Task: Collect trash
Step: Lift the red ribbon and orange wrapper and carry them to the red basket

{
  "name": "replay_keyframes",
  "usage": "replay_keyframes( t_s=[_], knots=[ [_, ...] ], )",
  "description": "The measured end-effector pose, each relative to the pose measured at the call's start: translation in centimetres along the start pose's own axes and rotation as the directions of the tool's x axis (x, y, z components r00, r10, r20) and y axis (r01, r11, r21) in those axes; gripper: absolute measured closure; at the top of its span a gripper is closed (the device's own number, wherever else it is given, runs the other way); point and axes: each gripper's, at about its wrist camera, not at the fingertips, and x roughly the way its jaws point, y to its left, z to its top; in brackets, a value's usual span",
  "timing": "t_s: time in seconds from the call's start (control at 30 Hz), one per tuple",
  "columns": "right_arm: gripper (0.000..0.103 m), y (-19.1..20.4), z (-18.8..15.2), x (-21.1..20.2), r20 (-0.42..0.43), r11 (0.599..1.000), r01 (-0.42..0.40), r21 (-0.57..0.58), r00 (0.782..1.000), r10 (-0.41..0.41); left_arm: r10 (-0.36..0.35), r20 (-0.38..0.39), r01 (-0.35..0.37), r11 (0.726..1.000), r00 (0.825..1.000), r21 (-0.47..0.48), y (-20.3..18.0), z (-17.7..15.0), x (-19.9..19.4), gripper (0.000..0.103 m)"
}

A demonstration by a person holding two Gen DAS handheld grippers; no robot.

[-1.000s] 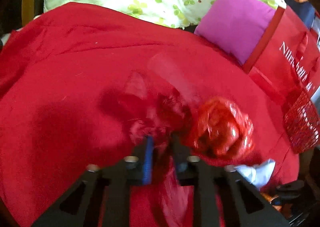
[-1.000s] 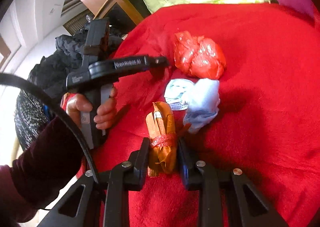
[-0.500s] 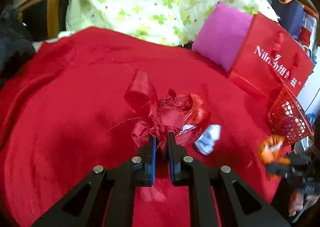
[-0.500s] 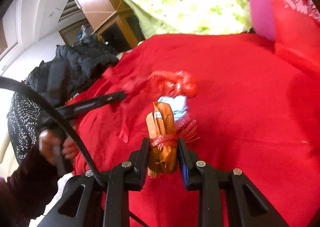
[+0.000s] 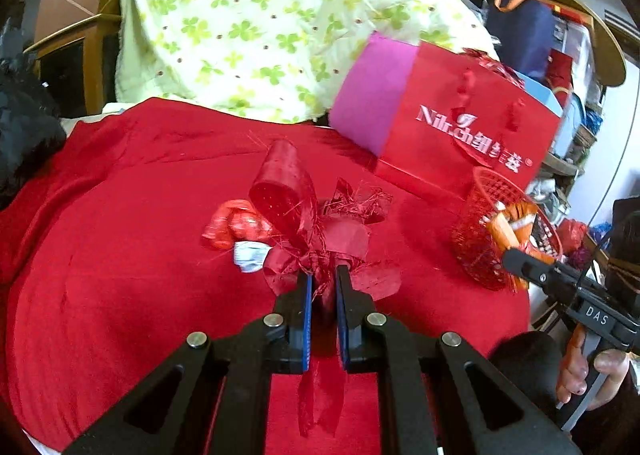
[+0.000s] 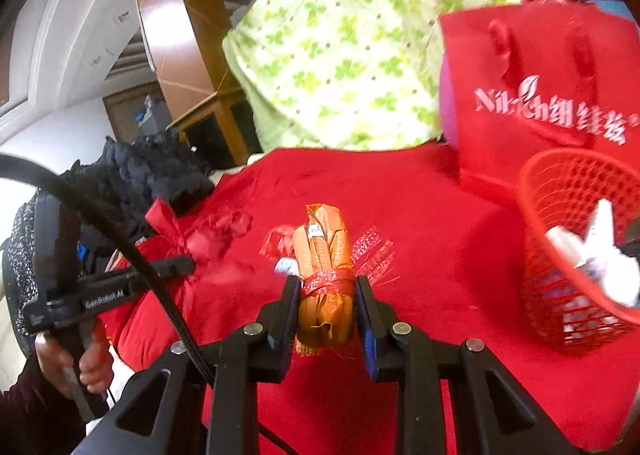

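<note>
Over the red blanket (image 5: 120,275) both pairs of tongs are up in the air, each carrying a piece of rubbish. Left tongs (image 5: 322,283) are pressed nearly together, pinching a crumpled red ribbon bow (image 5: 320,231) whose loops and frayed strands fan out ahead of the tips, with a tail hanging down between the arms. Right tongs (image 6: 326,287) are clamped on an orange wrapper bundle (image 6: 324,255) tied round with a red mesh strip, standing upright between the pads.

Seen from the left wrist, a crinkled red plastic bag (image 5: 236,225) and a small pale blue wad (image 5: 250,255) lie on the blanket at about nine o'clock of the bow, touching each other. At three o'clock stands a red mesh basket (image 5: 476,243), tilted, with white scraps already inside; the orange bundle hangs at its rim. Behind the basket, at one o'clock, stands a red paper bag (image 5: 460,135) with white lettering, and a pink cushion (image 5: 372,95) leans beside it. A green-patterned quilt (image 5: 260,23) is heaped at twelve o'clock.
</note>
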Motion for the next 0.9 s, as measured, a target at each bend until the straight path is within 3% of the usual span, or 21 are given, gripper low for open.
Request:
replay_keyframes(
  t_s=[0.47, 0.9],
  knots=[
    [0.075, -1.5, 1.3, -6.6, 0.127, 0.996, 0.083, -0.030, 0.989, -0.079, 0.129, 0.028, -0.132, 0.985, 0.991, 0.108, -7.8, 2.5, -1.3, 0.091],
    [0.075, -3.7, 1.5, -9.5, 0.196, 0.994, 0.109, 0.015, 0.974, -0.110, 0.142, 0.059, -0.151, 0.970, 0.988, 0.190, -12.4, 3.0, -1.7, 0.091]
  ],
)
